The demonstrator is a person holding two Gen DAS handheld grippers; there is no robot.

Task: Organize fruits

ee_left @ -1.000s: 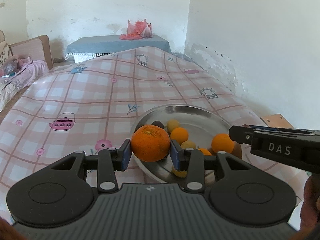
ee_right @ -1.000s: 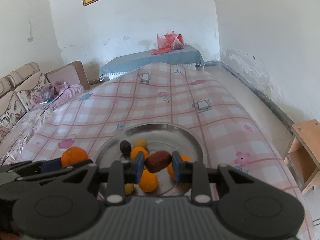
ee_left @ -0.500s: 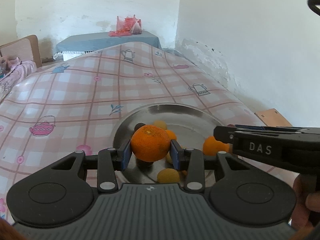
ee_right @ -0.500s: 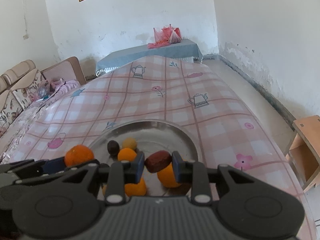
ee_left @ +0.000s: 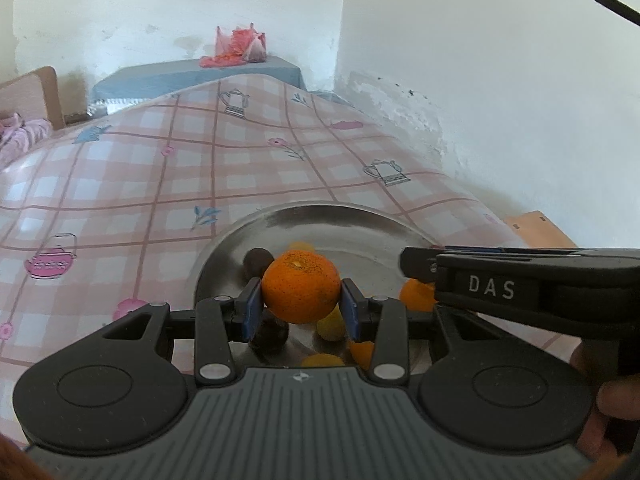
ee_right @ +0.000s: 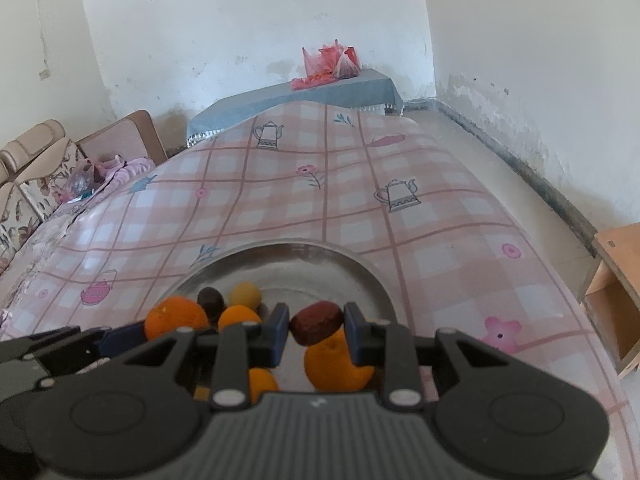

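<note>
- Left gripper [ee_left: 301,309] clamps an orange [ee_left: 300,286], held over the near part of the steel tray [ee_left: 320,216].
- Right gripper [ee_right: 316,334] pinches a dark red date [ee_right: 316,321], also above the tray.
- Already in the tray: several small oranges, yellow fruits, a dark one. Both held pieces not yet set down; release is what's left, by my read.
- Versus a second ago: both grippers sit further in over the tray, slightly lower; grips unchanged.
</note>
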